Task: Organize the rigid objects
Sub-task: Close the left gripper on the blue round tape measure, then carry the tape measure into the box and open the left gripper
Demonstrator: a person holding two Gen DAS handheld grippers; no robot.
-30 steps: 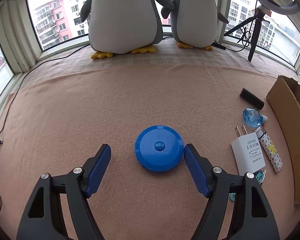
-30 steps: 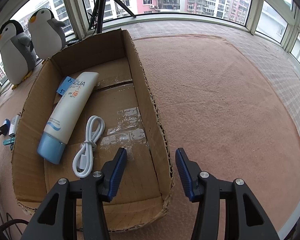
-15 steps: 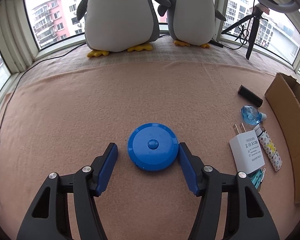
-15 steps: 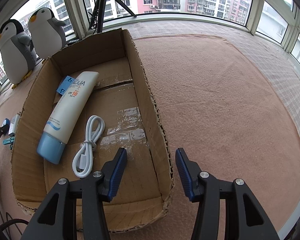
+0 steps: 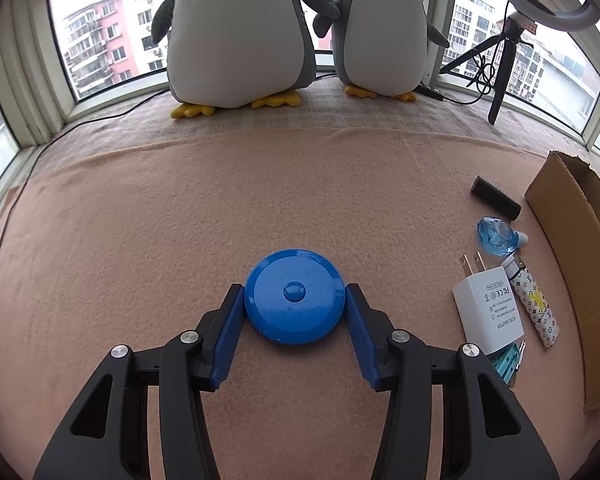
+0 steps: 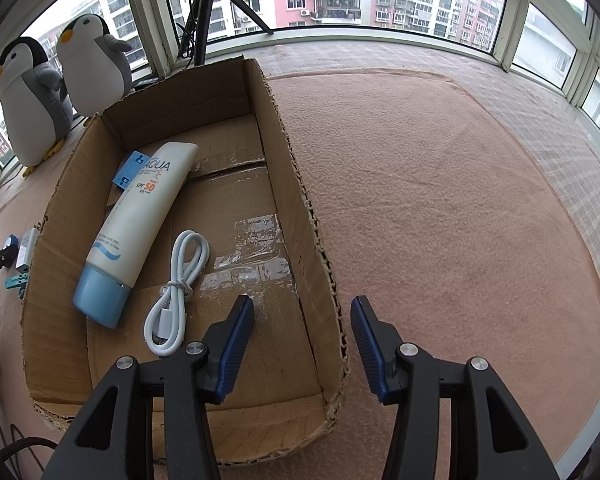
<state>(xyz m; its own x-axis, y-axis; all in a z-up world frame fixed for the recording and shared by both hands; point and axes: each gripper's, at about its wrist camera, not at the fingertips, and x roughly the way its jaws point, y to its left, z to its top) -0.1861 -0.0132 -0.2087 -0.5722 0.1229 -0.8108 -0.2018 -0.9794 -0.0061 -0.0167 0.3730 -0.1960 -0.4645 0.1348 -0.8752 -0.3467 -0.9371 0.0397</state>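
Note:
A round blue case (image 5: 295,296) with a centre button lies flat on the pink blanket in the left wrist view. My left gripper (image 5: 294,292) is closing around it, and both blue pads touch its rim on either side. In the right wrist view my right gripper (image 6: 302,302) hangs open above the right wall of a cardboard box (image 6: 288,168), with nothing pressed between its pads. In the box lie a white sunscreen tube (image 6: 140,220), a coiled white cable (image 6: 178,280) and a small blue card (image 6: 126,170).
Right of the blue case lie a white charger (image 5: 488,312), a patterned tube (image 5: 536,308), a clear blue piece (image 5: 496,236), a black stick (image 5: 496,198) and a teal clip (image 5: 508,360), beside the box's wall (image 5: 580,248). Two plush penguins (image 5: 240,32) and a tripod (image 5: 500,68) stand at the window.
The left gripper's jaws have drawn inward from wide apart until both pads meet the blue case. The right gripper and the box contents look the same.

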